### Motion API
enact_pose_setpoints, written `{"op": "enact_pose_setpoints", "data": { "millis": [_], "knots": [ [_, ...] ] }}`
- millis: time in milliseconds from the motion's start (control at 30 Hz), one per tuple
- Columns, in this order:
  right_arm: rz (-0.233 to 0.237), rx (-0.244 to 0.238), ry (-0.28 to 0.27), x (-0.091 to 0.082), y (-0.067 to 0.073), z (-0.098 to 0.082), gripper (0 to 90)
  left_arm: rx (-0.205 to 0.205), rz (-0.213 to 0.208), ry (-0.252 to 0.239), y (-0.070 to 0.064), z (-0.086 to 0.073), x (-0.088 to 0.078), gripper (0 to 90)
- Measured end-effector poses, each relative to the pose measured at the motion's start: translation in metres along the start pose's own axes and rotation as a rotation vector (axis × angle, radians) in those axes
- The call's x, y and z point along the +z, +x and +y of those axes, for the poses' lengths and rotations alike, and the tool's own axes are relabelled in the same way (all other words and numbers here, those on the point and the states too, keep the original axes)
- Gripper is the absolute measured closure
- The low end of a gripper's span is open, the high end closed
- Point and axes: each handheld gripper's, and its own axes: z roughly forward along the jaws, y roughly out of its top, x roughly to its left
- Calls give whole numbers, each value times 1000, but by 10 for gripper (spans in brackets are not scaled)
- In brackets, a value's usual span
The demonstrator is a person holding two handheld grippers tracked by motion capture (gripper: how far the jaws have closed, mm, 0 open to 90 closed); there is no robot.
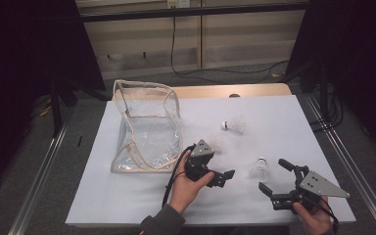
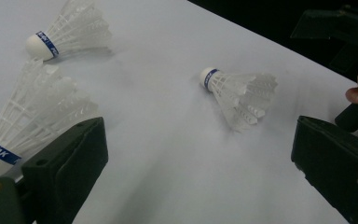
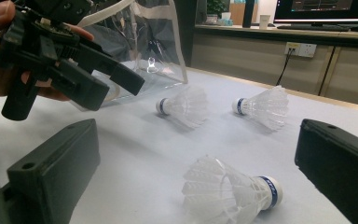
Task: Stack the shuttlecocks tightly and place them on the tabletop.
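Three white shuttlecocks with blue-banded cork tips lie on the white table [image 1: 142, 200]. One shuttlecock [image 1: 261, 169] [image 2: 240, 95] [image 3: 228, 191] lies on its side just ahead of my right gripper [image 1: 275, 177] [image 3: 196, 135], which is open and level with it. My left gripper [image 1: 219, 169] [image 2: 200, 158] is open too, held above the table with nothing between its jaws. A second shuttlecock [image 1: 215, 142] [image 2: 32, 116] [image 3: 184, 106] rests beside its left jaw. The third shuttlecock [image 1: 233, 125] [image 2: 70, 30] [image 3: 263, 106] lies farther back.
A clear plastic bag [image 1: 147, 127] [image 3: 144, 42] with pale trim stands open on the table's left half, just left of the left hand. The left gripper [image 3: 65, 60] hangs close in the right gripper view. Metal rails run along both sides of the table.
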Motion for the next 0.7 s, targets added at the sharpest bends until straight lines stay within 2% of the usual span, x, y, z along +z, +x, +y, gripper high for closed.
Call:
{"op": "enact_pose_setpoints", "data": {
  "millis": [67,167,233,400,700],
  "knots": [
    [0,0,0,0,0,0,0,-13,-12,1,0,-2,-1,38],
    [0,-1,0,0,0,0,0,-7,-11,-2,0,-4,-4,38],
    [0,-2,1,0,0,0,0,-16,-27,-10,0,-6,-6,38],
    [0,-2,3,0,0,0,0,3,-23,-3,0,-10,-9,38],
    [-2,2,0,0,0,0,0,9,-38,-12,0,-16,-13,38]
  ]
}}
